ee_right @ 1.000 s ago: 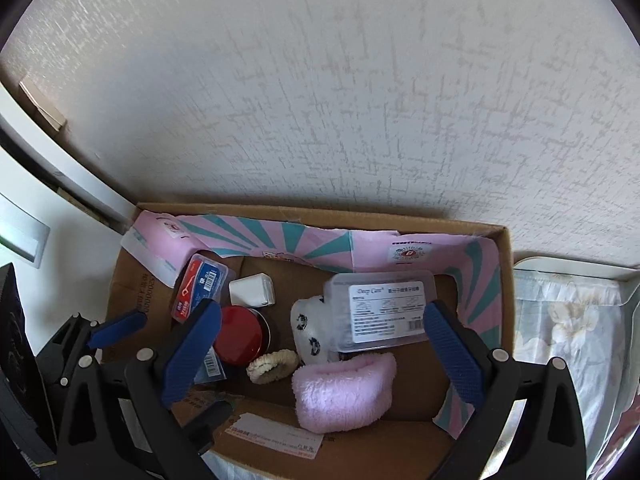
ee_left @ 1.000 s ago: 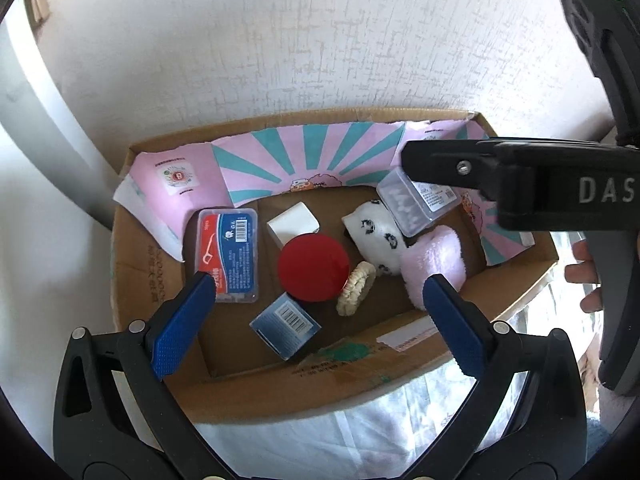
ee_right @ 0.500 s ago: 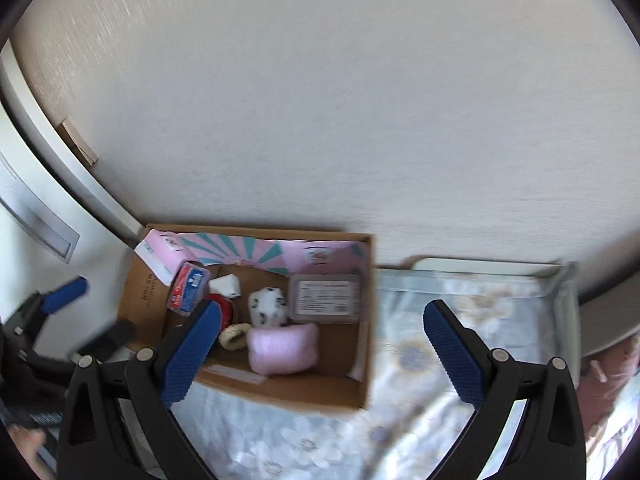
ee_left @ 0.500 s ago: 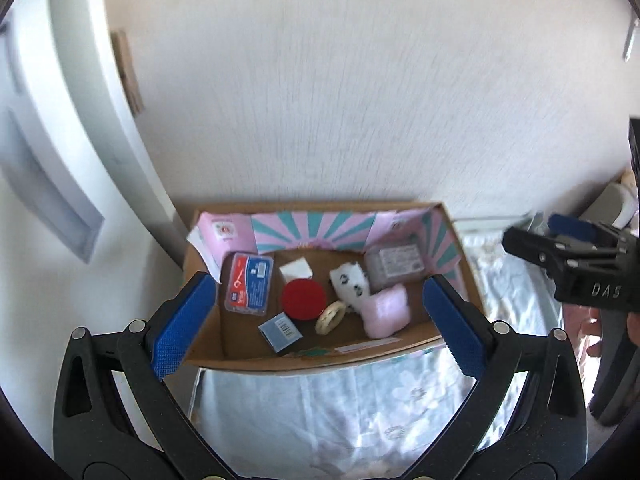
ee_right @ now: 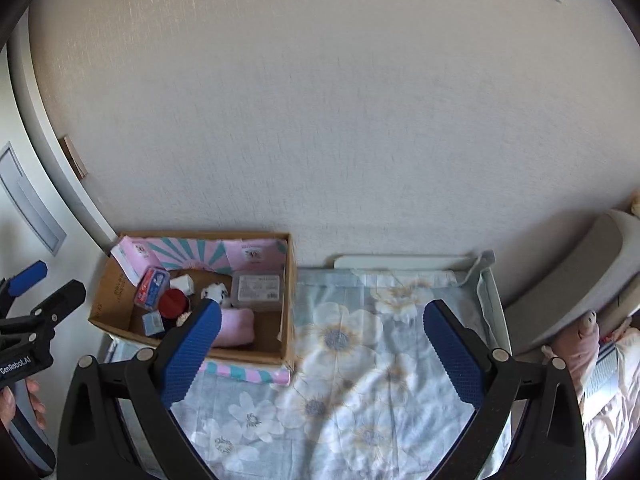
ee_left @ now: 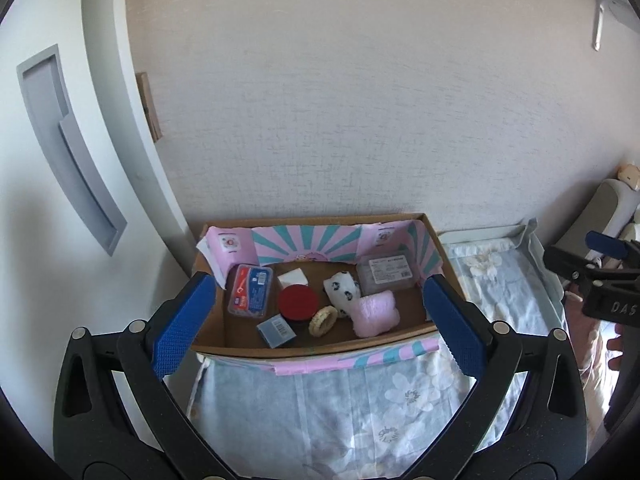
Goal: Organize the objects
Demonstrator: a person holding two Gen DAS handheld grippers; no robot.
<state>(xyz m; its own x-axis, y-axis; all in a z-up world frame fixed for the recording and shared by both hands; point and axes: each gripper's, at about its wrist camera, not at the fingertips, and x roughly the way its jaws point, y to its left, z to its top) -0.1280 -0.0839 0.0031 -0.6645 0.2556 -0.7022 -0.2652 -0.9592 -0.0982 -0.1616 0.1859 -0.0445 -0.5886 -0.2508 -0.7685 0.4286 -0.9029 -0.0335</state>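
Cardboard box point(ee_left: 320, 350), set against the wall on a floral cloth point(ee_right: 360, 380), is shown holding small items. Left gripper point(ee_left: 316, 320) and right gripper point(ee_right: 320, 352) are held spread and empty above the cloth.

A home bedroom: a bed point(ee_right: 600, 380) beside a floral cloth point(ee_right: 360, 360), textured wallpaper point(ee_right: 320, 120) and a door point(ee_left: 60, 140)

Both grippers have pulled well back from the cardboard box point(ee_left: 438, 252).
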